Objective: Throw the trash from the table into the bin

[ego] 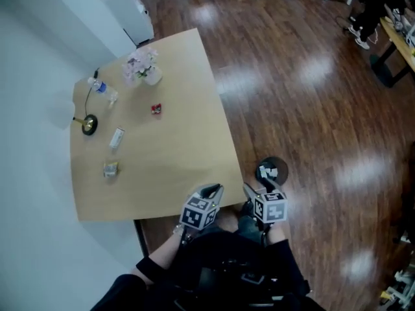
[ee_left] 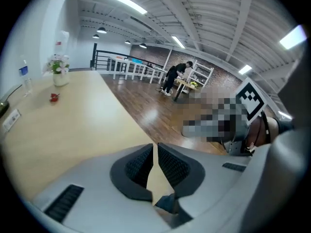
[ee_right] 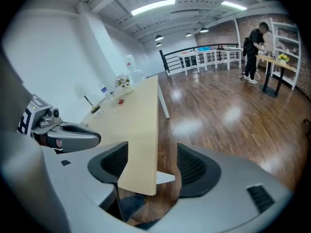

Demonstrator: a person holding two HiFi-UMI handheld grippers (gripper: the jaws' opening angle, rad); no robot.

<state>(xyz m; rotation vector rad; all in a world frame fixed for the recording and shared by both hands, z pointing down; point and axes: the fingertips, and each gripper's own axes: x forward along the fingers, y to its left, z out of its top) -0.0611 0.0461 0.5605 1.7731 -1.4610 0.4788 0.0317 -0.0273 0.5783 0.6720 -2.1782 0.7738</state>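
Observation:
The wooden table (ego: 175, 148) holds a small red wrapper (ego: 156, 109), a white packet (ego: 117, 137) and a crumpled wrapper (ego: 110, 169). A round black bin (ego: 283, 166) with white scraps inside stands on the floor by the table's near right corner. My left gripper (ego: 212, 190) hovers over the table's near edge; its jaws stand almost together with only a sliver between them, empty (ee_left: 155, 152). My right gripper (ego: 260, 186) hangs just beside it, near the bin, jaws wide apart and empty (ee_right: 153, 164). The red wrapper (ee_left: 54, 97) lies far up the table.
A flower vase (ego: 144, 69), a water bottle (ego: 102, 89) and a black-and-gold object with a cable (ego: 89, 124) stand at the table's far left. A white wall runs along the left. A person (ee_right: 253, 47) works at a bench across the dark wood floor (ego: 311, 96).

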